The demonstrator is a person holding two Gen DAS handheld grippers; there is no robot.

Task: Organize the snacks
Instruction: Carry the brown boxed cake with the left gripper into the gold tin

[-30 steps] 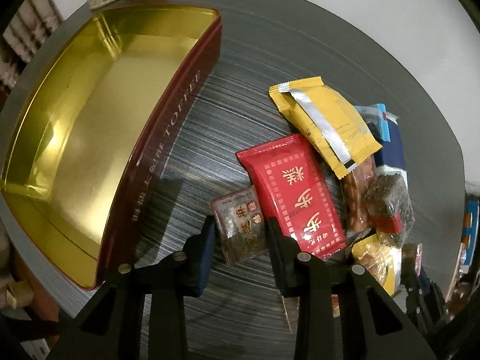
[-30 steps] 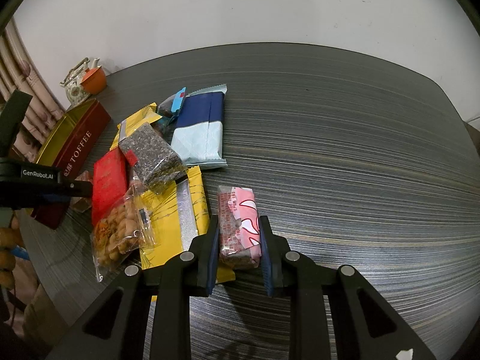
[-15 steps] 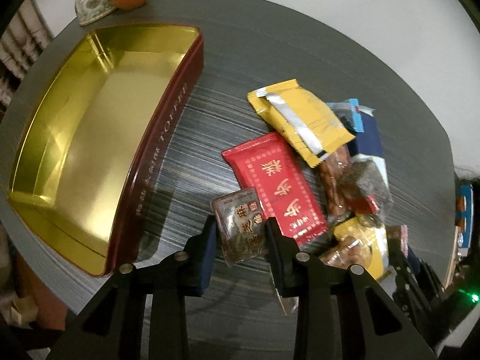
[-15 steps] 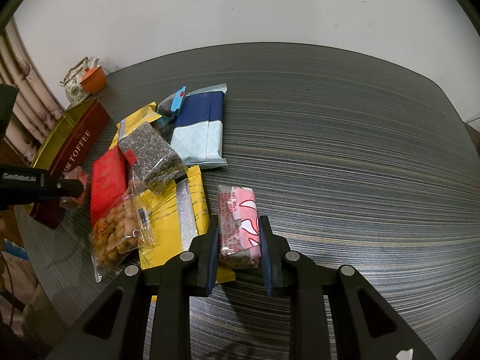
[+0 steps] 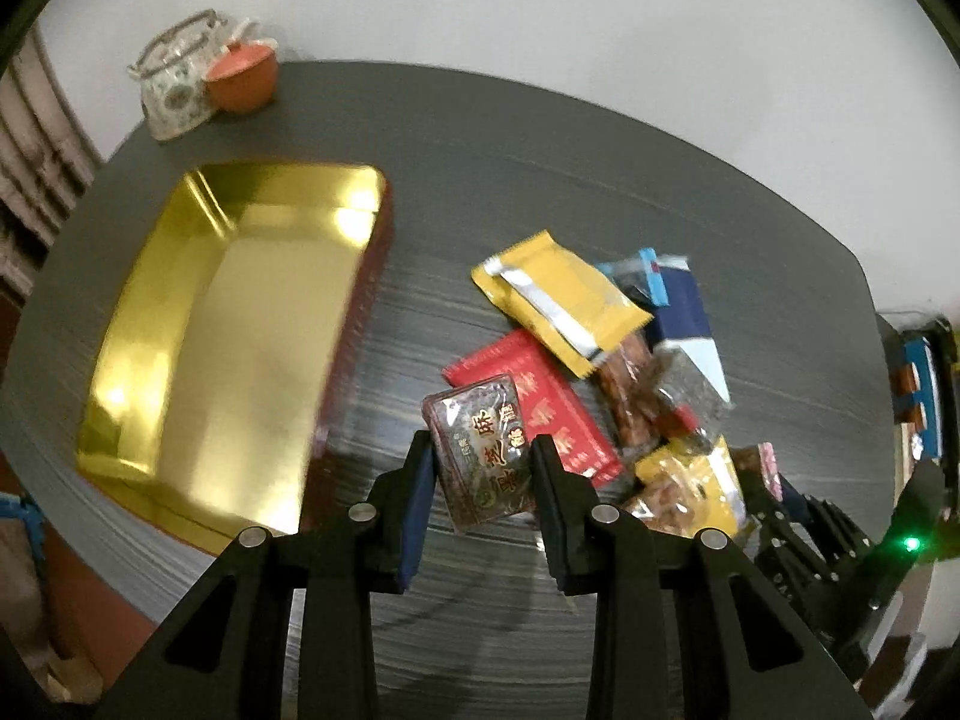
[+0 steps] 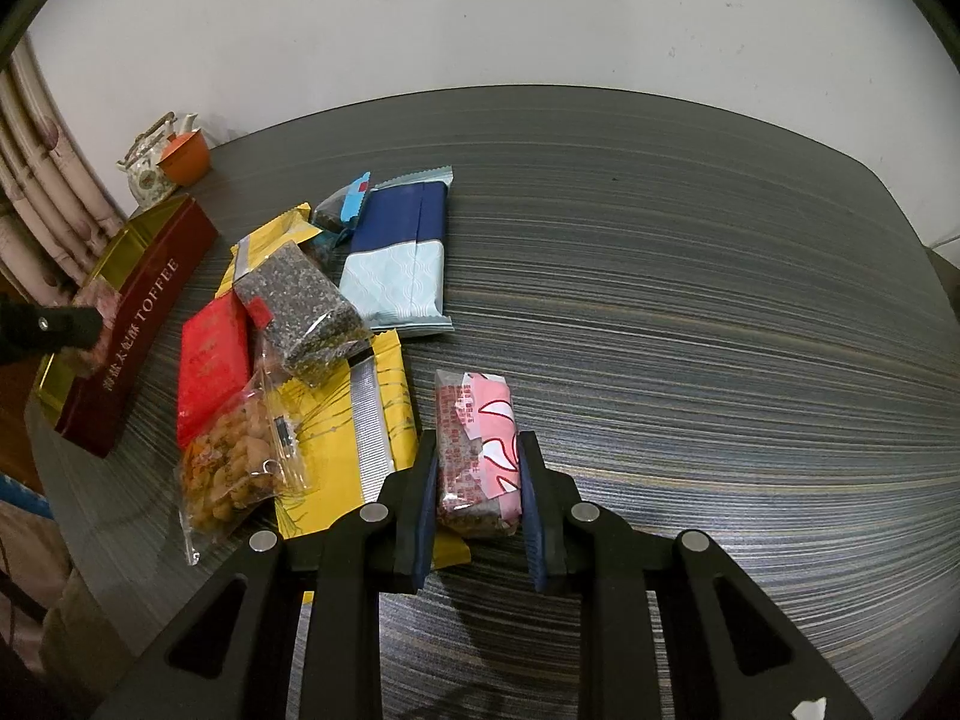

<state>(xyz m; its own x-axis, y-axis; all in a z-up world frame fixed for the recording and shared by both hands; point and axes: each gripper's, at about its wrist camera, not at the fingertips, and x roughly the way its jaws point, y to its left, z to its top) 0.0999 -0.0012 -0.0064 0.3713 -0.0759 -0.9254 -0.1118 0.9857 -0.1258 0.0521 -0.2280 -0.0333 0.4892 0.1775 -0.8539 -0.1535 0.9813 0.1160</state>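
Dark brown snack packet [image 5: 483,450] pinched in left tongs [image 5: 480,480], raised right of gold tin [image 5: 240,324]; pink packet [image 6: 477,450] pinched in right tongs [image 6: 477,480]. Carrying step; next, probably over tin, then release.

I was working in what looked like a home, a living or dining room: a dark wood-grain desk [image 6: 660,276] against a plain white wall [image 6: 480,18], a floral teapot [image 5: 174,90] and orange cup [image 5: 243,77] at its far corner, patterned curtains [image 6: 42,180] beside it.
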